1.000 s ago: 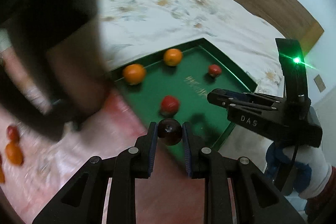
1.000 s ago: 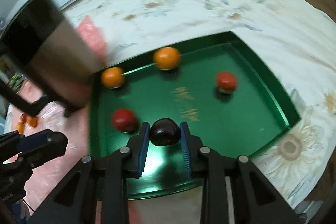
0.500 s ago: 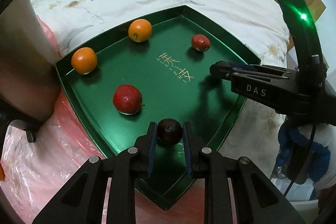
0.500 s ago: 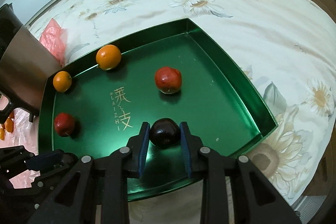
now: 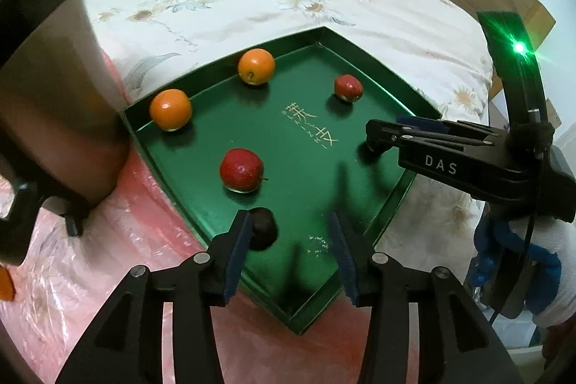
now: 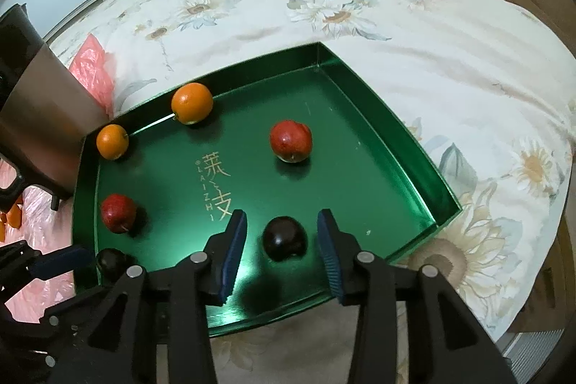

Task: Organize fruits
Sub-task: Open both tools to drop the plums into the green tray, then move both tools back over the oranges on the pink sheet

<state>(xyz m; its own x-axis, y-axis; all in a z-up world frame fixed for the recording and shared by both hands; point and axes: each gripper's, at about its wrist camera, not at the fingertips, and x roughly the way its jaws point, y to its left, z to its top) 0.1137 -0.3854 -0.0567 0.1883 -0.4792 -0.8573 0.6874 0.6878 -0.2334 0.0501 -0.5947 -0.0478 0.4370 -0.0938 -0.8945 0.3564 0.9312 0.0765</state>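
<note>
Bed w/ floral quilt [image 6: 414, 35] carries green tray [image 6: 381, 117], pink plastic sheet [image 5: 118, 261] beside tray.

claw [image 5: 291, 249]: black, blue pads | silver screws | "DAS" lettering | white-blue glove [image 5: 522, 261]

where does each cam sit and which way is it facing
Left wrist: on the left gripper, angled down at the green tray; the right gripper and a gloved hand show.
Right wrist: on the right gripper, angled down over a dark fruit; the left gripper shows.
Shared: tray, oranges, red fruits.
</note>
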